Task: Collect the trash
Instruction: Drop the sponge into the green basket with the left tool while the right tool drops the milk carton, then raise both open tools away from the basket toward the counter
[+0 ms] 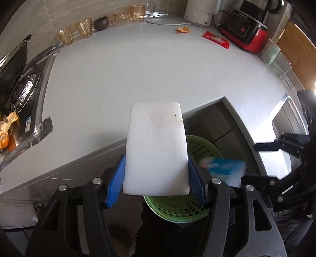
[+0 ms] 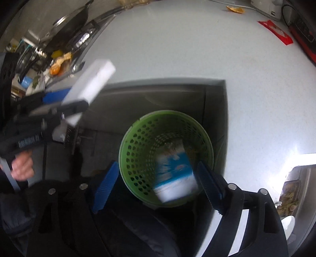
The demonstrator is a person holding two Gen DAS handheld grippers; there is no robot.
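Below the counter edge, basket: a round green perforated plastic basket point(image 2: 167, 158) stands on the floor in a recess of the worktop.
Basket contents: a blue-and-white packet point(image 2: 175, 176), blurred, sits tilted at the basket's mouth just beside the right pad; whether it rests inside cannot be told.
Right gripper point(image 2: 158, 181): blue ribbed pads spread wide over the basket, nothing pinched between them.
Left gripper point(image 1: 156, 176): blue pads pressed on both long sides of a white foam block point(image 1: 157, 146), holding it flat above the basket's near rim and the counter edge.
Foam block: rectangular, soft-looking, rounded corners, faint brown smudges and dark specks near its far right corner.
Hand point(image 2: 22, 168): a bare hand grips the left gripper's handle, seen at the left of the right wrist view.
Counter point(image 1: 138, 69): smooth pale grey-white, matte, with a square notch cut for the recess.
Trash left on counter: an orange peel point(image 1: 183, 29) and a red wrapper point(image 1: 216, 39) lie near the back, well apart from the basket.
Back row: amber ribbed glass cups point(image 1: 75, 33), a dark small bowl point(image 1: 101, 23), a white kettle point(image 1: 199, 13), a red-and-black appliance point(image 1: 244, 29).
Left side: a foil-lined stove point(image 1: 21, 87) with a dark pan; orange peels point(image 1: 7, 126) beside it.
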